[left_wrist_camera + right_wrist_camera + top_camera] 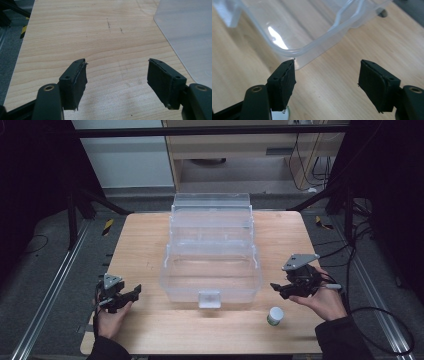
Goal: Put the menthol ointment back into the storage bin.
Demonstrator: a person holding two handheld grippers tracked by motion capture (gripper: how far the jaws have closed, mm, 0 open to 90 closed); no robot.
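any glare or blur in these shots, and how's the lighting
High view: dim, dark surroundings, the table evenly lit, the clear box hazy. Right gripper view: a bright glare patch on the box wall, and the far rim soft. Left gripper view: sharp wood grain, faint shadows under the left gripper, and the box corner milky.

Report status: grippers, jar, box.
Left gripper open, empty, low at table's left. Right gripper open, empty, above small white-lidded jar. Jar upright on table, outside clear box. Nothing blocking.

Grey carpet floor, wooden cabinet
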